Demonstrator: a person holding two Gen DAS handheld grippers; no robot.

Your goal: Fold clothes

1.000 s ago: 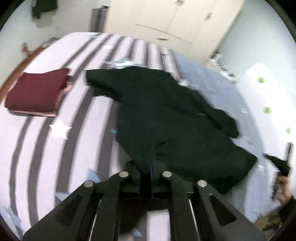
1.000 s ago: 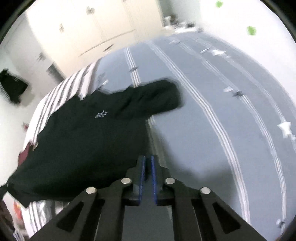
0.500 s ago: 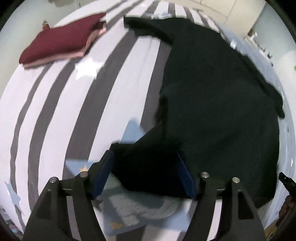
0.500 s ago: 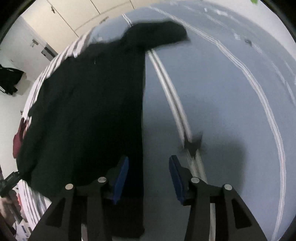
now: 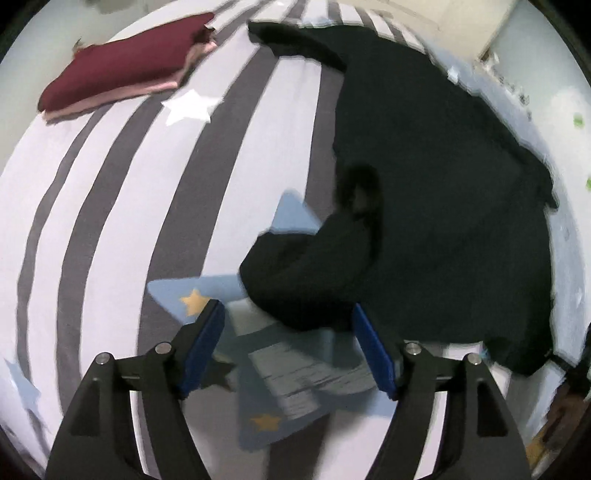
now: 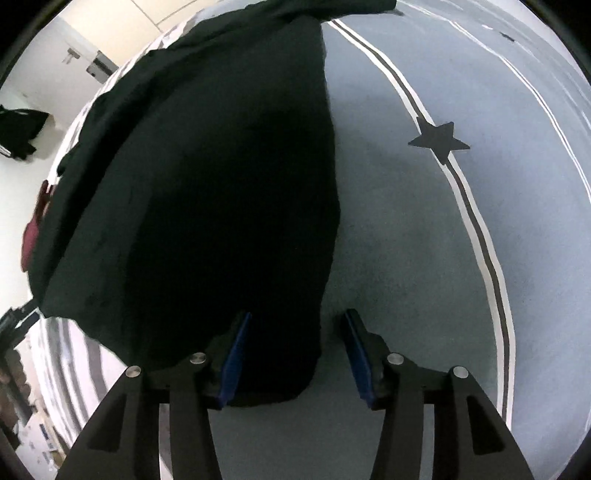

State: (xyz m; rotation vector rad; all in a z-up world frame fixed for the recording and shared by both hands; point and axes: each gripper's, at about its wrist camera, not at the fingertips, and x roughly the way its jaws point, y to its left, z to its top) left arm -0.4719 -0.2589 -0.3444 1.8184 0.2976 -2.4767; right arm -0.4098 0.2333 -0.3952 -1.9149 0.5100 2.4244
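A black garment (image 5: 443, 184) lies spread on the bed. In the left wrist view one bunched corner of it (image 5: 303, 284) rests on the striped cover just ahead of my left gripper (image 5: 288, 332). That gripper's jaws are opening, and the corner's edge reaches between the blue pads (image 5: 201, 347) without being pressed. In the right wrist view the garment (image 6: 221, 184) ends in another corner lying between the jaws of my right gripper (image 6: 295, 347). These jaws are opening too; the cloth sits against the left pad (image 6: 234, 358) and clear of the right one.
A folded dark red garment (image 5: 125, 74) lies on a pink one at the far left of the grey-and-white striped cover (image 5: 110, 221). The blue-grey half of the cover (image 6: 406, 258) carries a black star (image 6: 439, 140). Wardrobe doors (image 6: 147, 14) stand beyond the bed.
Both grippers were shut a second ago. They have dropped towards the bed and opened, and the garment's two corners now lie loose on the cover.
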